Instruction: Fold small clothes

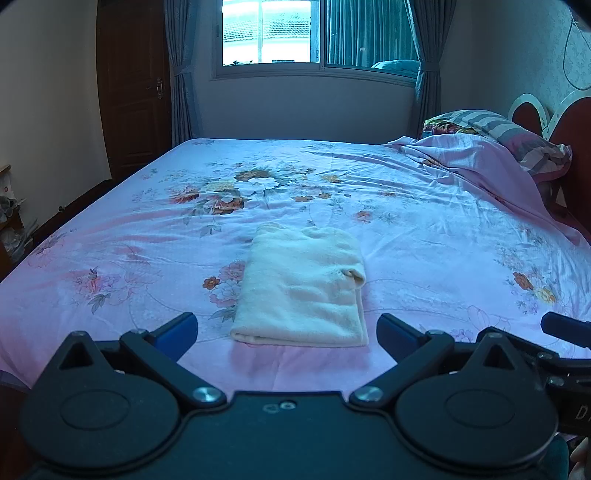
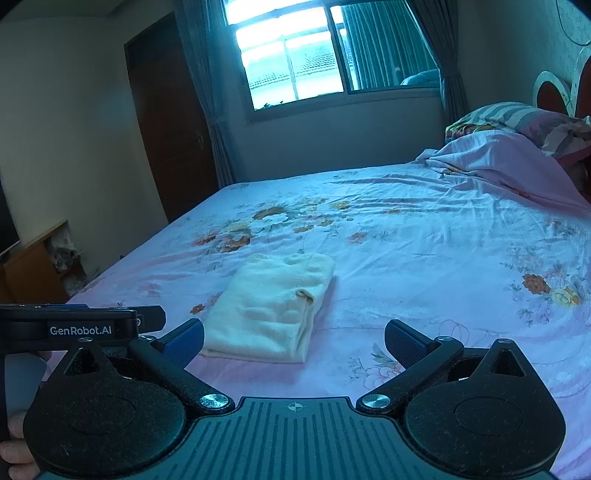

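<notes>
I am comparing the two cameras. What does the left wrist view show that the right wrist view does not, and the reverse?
Only the left wrist view shows the right tool from outside, at its right edge. Only the right wrist view shows the left tool's body, marked GenRobot.AI, and a wooden cabinet by the wall. Both show the folded cream garment lying free on the floral bed sheet, the window, the pillow, and open tool jaws.

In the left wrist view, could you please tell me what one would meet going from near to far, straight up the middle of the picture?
Open left claw → folded cream garment → flowered bedsheet → wall → window.
</notes>
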A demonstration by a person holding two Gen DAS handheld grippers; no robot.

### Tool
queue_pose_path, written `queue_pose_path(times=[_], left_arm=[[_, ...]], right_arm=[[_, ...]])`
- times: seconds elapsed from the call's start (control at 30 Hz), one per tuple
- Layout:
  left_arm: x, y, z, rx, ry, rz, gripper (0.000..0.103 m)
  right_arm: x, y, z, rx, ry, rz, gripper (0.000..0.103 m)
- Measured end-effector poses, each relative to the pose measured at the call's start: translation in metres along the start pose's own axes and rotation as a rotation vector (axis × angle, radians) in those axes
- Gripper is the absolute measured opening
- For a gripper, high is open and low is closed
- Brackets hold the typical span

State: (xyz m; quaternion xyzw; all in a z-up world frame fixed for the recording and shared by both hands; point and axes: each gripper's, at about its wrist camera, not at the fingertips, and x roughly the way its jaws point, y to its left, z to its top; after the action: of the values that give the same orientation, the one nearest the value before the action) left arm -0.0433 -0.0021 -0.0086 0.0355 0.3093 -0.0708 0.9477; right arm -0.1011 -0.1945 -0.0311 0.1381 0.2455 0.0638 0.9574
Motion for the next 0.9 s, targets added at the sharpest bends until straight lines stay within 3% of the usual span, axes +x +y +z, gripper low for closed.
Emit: queue_pose_path(times=[0.9], left_arm=[[-0.0036,-0.0034,-0.0027,0.003,-0.01,0.007,0.101]], right_arm=[[0.0039,0.0004,-0.0033,0.0,0.008,-0.004,0.103]])
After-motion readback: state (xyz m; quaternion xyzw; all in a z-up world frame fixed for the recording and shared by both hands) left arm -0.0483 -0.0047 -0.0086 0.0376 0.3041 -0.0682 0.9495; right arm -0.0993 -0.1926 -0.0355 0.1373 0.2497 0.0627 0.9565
